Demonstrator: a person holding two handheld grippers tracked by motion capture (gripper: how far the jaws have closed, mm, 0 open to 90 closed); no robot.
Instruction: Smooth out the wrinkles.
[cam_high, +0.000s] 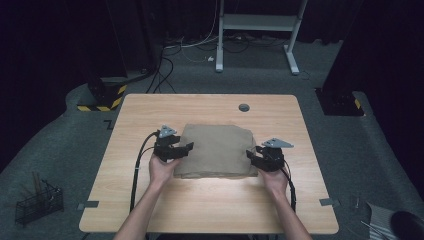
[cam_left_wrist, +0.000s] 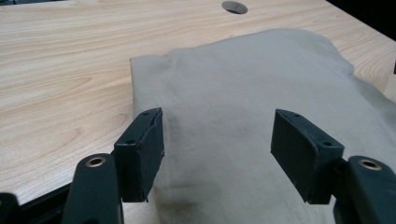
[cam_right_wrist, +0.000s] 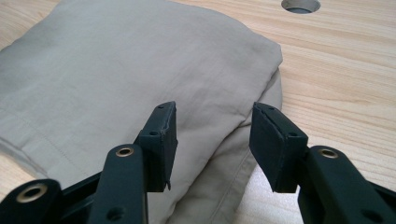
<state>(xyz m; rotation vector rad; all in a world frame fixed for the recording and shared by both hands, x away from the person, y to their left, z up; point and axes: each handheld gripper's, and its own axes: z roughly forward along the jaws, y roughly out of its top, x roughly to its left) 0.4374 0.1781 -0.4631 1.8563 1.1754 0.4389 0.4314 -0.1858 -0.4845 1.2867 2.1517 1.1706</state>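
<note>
Folded beige cloth (cam_high: 216, 150) lies at centre of the surface (cam_high: 150, 210) | left tool (cam_high: 186, 148) open at its left edge, right tool (cam_high: 248, 153) open at its right edge, both empty | cloth sits between them, equally near | long axis: left-right.

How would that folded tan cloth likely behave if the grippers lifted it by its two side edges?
The folded tan cloth would probably sag in the middle, since its layers look soft and creased. The stacked folds at its right edge might slide apart or unfold. It probably won't roll or tip, lying flat on the table.
</note>
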